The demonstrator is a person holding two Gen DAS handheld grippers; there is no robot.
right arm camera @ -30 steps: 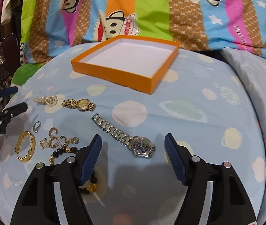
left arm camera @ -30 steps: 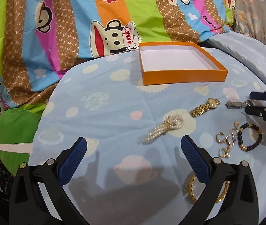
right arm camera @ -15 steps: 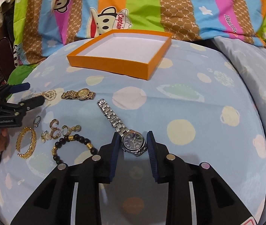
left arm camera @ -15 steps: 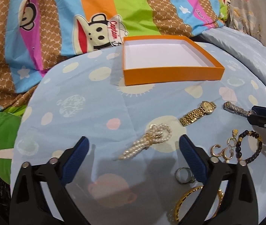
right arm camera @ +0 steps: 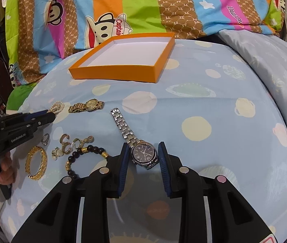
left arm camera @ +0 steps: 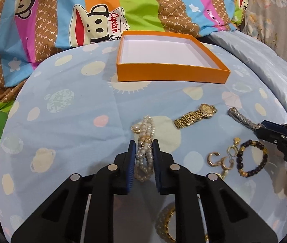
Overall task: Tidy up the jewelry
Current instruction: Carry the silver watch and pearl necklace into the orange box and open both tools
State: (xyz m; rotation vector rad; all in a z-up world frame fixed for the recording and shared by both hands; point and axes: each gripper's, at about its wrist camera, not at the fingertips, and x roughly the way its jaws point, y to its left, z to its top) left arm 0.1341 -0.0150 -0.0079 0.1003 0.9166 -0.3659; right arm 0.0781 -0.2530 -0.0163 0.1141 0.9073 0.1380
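Two hand-held claws work over jewelry laid out on a blue, planet-print sheet (left arm camera: 66, 121). The left claw (left arm camera: 143, 158) has its blue pads (left arm camera: 131, 162) closed narrowly against the sides of a pearl bracelet (left arm camera: 144, 141), which lies on the sheet and runs away from the camera.

The right claw (right arm camera: 142, 160) stands a little wider, its pads (right arm camera: 123, 168) flanking the dark-dialed case of a silver watch (right arm camera: 143, 154); slim gaps show on both sides, so contact cannot be confirmed. The watch band stretches toward the far left.

An orange box (left arm camera: 171, 76) with a white interior sits at the far side of the sheet, in front of a striped monkey-print quilt (left arm camera: 102, 20). Nothing is seen inside it.

Between the claws lie a gold watch (left arm camera: 196, 115), a cluster of gold earrings (left arm camera: 222, 160) just beside a dark beaded bracelet (left arm camera: 252, 159), and, in the right wrist view, a gold bangle (right arm camera: 36, 163) and a small ring (right arm camera: 45, 139) near the left claw's handle.
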